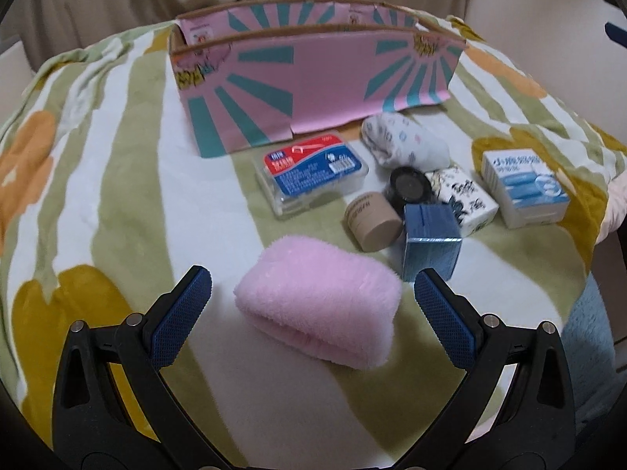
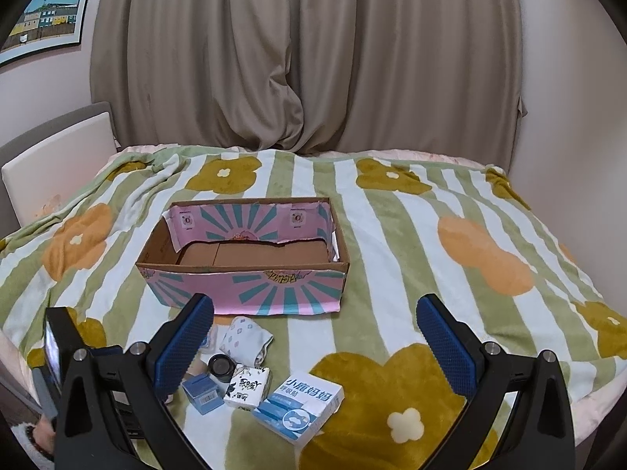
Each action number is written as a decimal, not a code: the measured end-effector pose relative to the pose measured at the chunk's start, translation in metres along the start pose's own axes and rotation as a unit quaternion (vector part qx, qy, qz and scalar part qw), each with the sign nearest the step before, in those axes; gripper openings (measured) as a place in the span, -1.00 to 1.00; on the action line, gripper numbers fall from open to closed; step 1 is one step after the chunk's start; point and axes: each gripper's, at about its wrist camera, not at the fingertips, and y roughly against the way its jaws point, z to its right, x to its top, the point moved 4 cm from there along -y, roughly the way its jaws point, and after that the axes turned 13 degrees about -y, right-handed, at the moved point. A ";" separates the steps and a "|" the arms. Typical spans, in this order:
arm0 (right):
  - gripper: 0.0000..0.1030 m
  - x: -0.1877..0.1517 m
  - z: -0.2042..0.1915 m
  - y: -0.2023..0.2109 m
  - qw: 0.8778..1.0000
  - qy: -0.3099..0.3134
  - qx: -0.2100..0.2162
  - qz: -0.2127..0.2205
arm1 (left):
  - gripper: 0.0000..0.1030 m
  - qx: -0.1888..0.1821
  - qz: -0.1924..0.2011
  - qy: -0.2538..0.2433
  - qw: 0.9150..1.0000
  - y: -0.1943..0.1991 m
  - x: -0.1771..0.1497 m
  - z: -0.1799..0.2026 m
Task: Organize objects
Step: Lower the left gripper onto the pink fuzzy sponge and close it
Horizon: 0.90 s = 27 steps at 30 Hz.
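A folded pink fluffy towel (image 1: 319,305) lies on the blanket between the fingers of my open left gripper (image 1: 311,293), untouched. Behind it lie a clear floss-pick case (image 1: 311,174), a beige jar (image 1: 372,221), a black jar (image 1: 409,188), a blue box (image 1: 431,244), a black-and-white tissue pack (image 1: 460,197), a white-blue box (image 1: 523,190) and a rolled patterned cloth (image 1: 405,143). The pink cardboard box (image 2: 250,258) stands open and empty. My right gripper (image 2: 315,319) is open and empty, above the small items (image 2: 245,385), near the box's front wall.
The flowered striped blanket (image 2: 431,243) covers the bed. Beige curtains (image 2: 313,58) hang behind it. A white headboard (image 2: 51,164) stands at the left. The bed's edge runs along the right in the left wrist view (image 1: 603,211).
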 end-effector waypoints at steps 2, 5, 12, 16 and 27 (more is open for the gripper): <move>0.99 0.000 0.000 -0.001 1.000 0.001 -0.001 -0.002 | 0.97 -0.004 -0.005 0.000 1.000 -0.006 -0.003 0.000; 0.99 -0.001 0.000 -0.002 1.000 0.001 -0.001 -0.003 | 0.57 -0.018 -0.016 0.006 1.000 -0.014 -0.007 0.001; 0.99 -0.003 0.000 -0.003 1.000 0.000 -0.002 -0.006 | 0.22 -0.021 -0.009 0.004 1.000 -0.015 -0.010 0.004; 0.99 -0.003 0.000 -0.003 1.000 0.000 -0.001 -0.006 | 0.04 -0.021 0.002 0.016 1.000 -0.009 -0.006 0.001; 0.99 -0.004 0.002 -0.004 1.000 -0.007 0.000 -0.005 | -0.18 -0.010 0.024 0.027 0.999 0.010 0.004 -0.004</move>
